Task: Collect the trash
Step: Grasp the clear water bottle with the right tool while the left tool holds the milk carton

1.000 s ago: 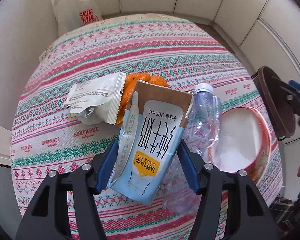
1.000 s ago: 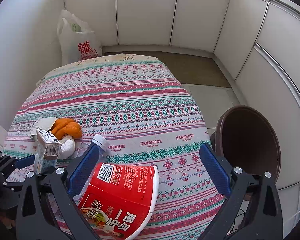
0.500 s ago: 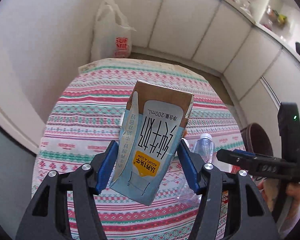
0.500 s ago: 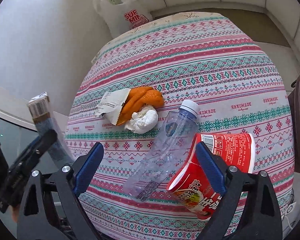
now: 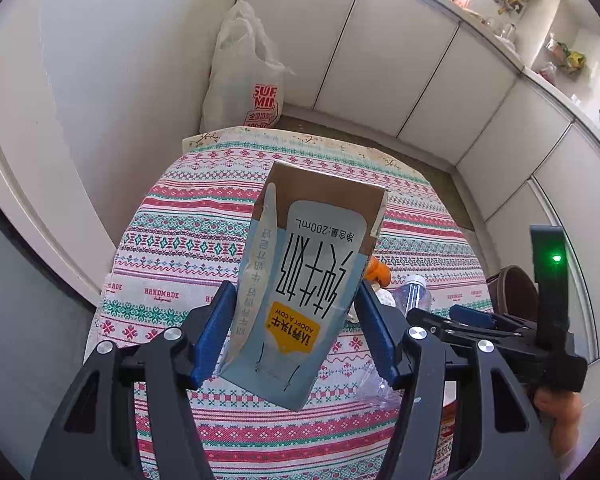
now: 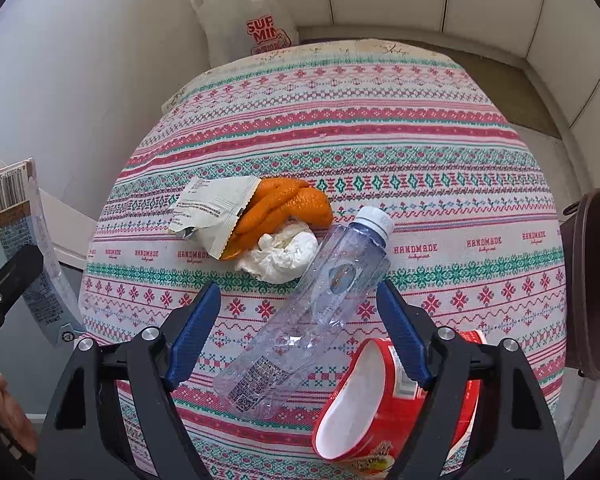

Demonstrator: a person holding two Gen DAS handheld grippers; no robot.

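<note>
1. Left wrist view: the milk carton [image 5: 304, 292] fills the centre, a small pale-blue box with a brown cardboard band at its far end, large black Chinese characters printed upside down, "200mL" on a white panel and a yellow "ADOPT A COW" badge near the pads.
2. Its side seam flap stands loose along the left edge, and the body looks slightly dented.
3. The left gripper [image 5: 296, 336] pinches the carton between its blue pads, holding it up off the tablecloth [image 5: 180, 248], which is striped in red, green and white and marked "HANDMADE".
4. In the right wrist view, the same carton shows at the far left edge, barcode end uppermost, clear of the table.
5. The right gripper [image 6: 300, 332] points down over a clear plastic bottle [image 6: 312, 308] lying on its side, white cap away from the camera; its jaws are closing with the bottle's middle between them, the pads not touching it.
6. A red instant-noodle cup [image 6: 364, 404] lies tipped over just beside the bottle's base, partly under the right-hand finger.
7. Beyond the bottle's cap sit a crumpled white tissue [image 6: 284, 252], orange peel [image 6: 284, 204] and a torn white snack wrapper [image 6: 216, 208], bunched together.
8. A brown trash bin [image 6: 592, 280] stands off the table's right edge.
9. A white shopping bag [image 6: 248, 16] with red lettering leans against the wall past the table's far end.
</note>
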